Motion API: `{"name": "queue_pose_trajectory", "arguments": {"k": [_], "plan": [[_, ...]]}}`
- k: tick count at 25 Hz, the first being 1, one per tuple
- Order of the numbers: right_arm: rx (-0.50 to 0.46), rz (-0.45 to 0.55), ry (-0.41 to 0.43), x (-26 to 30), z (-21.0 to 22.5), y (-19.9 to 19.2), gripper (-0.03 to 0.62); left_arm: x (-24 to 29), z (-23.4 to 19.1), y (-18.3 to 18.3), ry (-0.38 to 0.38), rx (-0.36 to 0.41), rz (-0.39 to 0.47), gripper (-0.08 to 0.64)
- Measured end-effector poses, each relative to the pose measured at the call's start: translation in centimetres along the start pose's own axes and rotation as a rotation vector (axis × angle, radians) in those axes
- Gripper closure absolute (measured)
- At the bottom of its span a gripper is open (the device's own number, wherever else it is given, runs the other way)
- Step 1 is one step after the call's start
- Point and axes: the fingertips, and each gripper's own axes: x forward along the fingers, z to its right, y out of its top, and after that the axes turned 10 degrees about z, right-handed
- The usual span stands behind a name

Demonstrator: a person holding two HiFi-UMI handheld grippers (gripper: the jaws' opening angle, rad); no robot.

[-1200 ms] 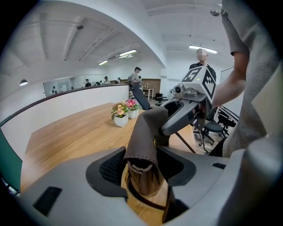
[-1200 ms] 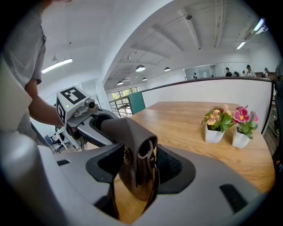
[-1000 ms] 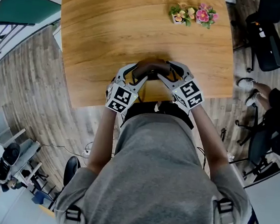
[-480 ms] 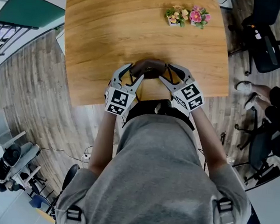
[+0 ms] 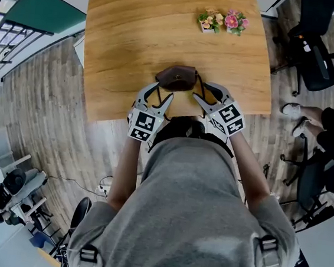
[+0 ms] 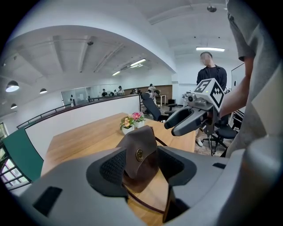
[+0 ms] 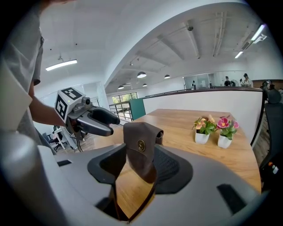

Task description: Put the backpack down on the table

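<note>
**Release of the backpack.** We show the left gripper [image 6: 141, 167] with its jaws apart, and the right gripper [image 7: 139, 167] with jaws also apart but closing. In each gripper view the brown backpack [image 5: 176, 77] stands in the gap at the fingertips, and we see no pad pressing on it.

Half a second ago both grippers lay over the backpack and hid most of it. Now they have drawn back toward the person. The backpack stands upright by itself just ahead of both sets of fingertips, on the table [image 5: 130, 31] near its front edge. We judge the set-down done (only the withdrawal remains). Well beyond the grippers, two small flower pots [image 5: 223, 20] stand apart from everything else.

Hard to make out:
- A dark strap [image 7: 149, 196] runs down between the right gripper's jaws and out of view below, so we cannot tell whether it lies on a pad.
- The backpack's base is hidden behind the jaws in both gripper views.
- The person's torso covers part of the near table edge from above.
</note>
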Motion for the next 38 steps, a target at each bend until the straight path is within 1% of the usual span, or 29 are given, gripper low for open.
{"name": "queue_pose_trajectory", "arguments": {"k": [2, 4, 5, 7, 9, 13, 17, 21, 32, 38], "plan": [[-0.005, 0.013, 0.005, -0.6, -0.6, 0.3, 0.409, -0.6, 0.9, 0.1, -0.002, -0.002, 0.002, 0.331], [-0.019, 0.036, 0.001, -1.3, -1.3, 0.8, 0.442, -1.1, 1.7, 0.3, -0.004, -0.004, 0.01, 0.331], [-0.034, 0.053, -0.007, -1.7, -1.5, 1.1, 0.468, -1.4, 2.0, 0.4, -0.001, -0.004, 0.016, 0.339], [-0.067, 0.089, -0.027, -2.7, -1.9, 1.7, 0.541, -1.9, 2.4, 0.7, 0.01, -0.004, 0.03, 0.363], [-0.084, 0.114, -0.037, -3.6, -2.2, 2.1, 0.588, -2.4, 2.9, 0.9, 0.021, -0.006, 0.043, 0.392], [-0.085, 0.112, -0.024, -5.0, -2.9, 1.4, 0.588, -3.8, 3.7, 1.3, 0.044, -0.015, 0.062, 0.478], [-0.089, 0.106, -0.012, -6.1, -3.9, 0.9, 0.589, -5.3, 4.8, 1.3, 0.06, -0.027, 0.064, 0.531], [-0.089, 0.112, 0.006, -6.9, -4.7, 0.8, 0.589, -6.0, 5.8, 1.3, 0.067, -0.028, 0.06, 0.537], [-0.111, 0.102, 0.043, -9.2, -6.4, -1.0, 0.589, -7.7, 9.7, 0.8, 0.078, -0.028, 0.048, 0.54], [-0.12, 0.109, 0.045, -10.3, -7.1, -1.3, 0.589, -8.6, 11.3, 0.3, 0.081, -0.026, 0.039, 0.54]]}}
